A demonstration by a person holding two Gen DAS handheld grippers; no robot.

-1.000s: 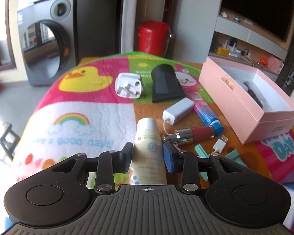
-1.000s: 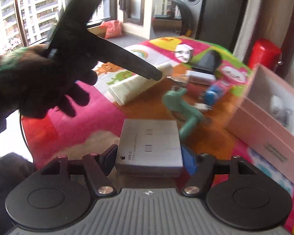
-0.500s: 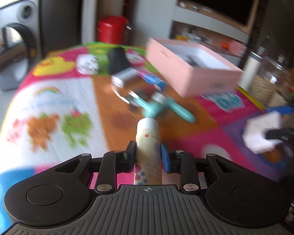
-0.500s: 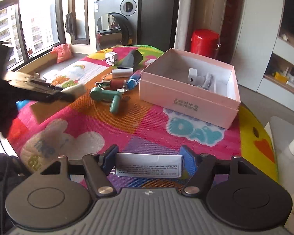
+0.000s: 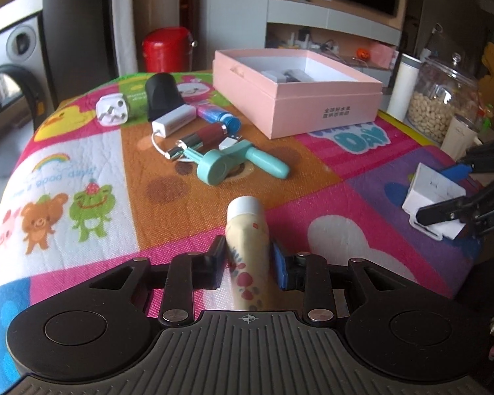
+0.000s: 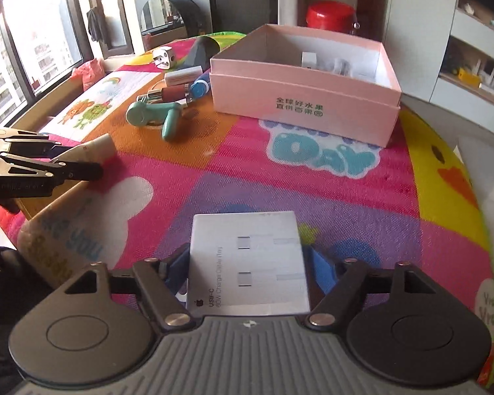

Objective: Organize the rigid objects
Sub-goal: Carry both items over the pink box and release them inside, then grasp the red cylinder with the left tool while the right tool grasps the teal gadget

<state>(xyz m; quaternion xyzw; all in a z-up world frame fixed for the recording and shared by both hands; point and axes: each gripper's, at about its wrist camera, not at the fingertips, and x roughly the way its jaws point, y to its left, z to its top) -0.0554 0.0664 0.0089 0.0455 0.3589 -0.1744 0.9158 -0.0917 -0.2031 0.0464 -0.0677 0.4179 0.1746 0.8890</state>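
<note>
Left gripper (image 5: 248, 265): its jaws are closed onto a cream tube (image 5: 247, 247), cap pointing forward, lifted clear of the colourful mat (image 5: 82, 151) near the front edge of the table.
Tube risk: it is soft-sided and held low on the body, so to my eye it could squirm or tip forward if swung quickly toward the box.
Loose pile: a white plug adapter (image 5: 112, 111), a black wedge-shaped piece (image 5: 163, 97), a white power bank (image 5: 174, 120) with its cable, a blue tube (image 5: 218, 117), a maroon lipstick-like item (image 5: 197, 136) and a teal handled tool (image 5: 237, 163) lie bunched together, left of the box.
Pile risk: a low pass with the tube could clip the teal tool or snag the cable, dragging neighbours along.
Pink box (image 5: 296, 98): open, standing on the mat at the far side, with a few small pieces already inside.
Box risk: both loads head for one opening, so the two grippers might collide above it if they arrive together.
Right gripper (image 6: 248, 273): clamped on a flat white cable box (image 6: 247, 263), held above the mat's near right part.
Cable box risk: it is wide and smooth, gripped by its edges; a tilt could let it slip, or its corner could catch the pink rim.
Jar (image 5: 441, 98): glass, standing just off the mat on the right; a wide swing there could knock it.
</note>
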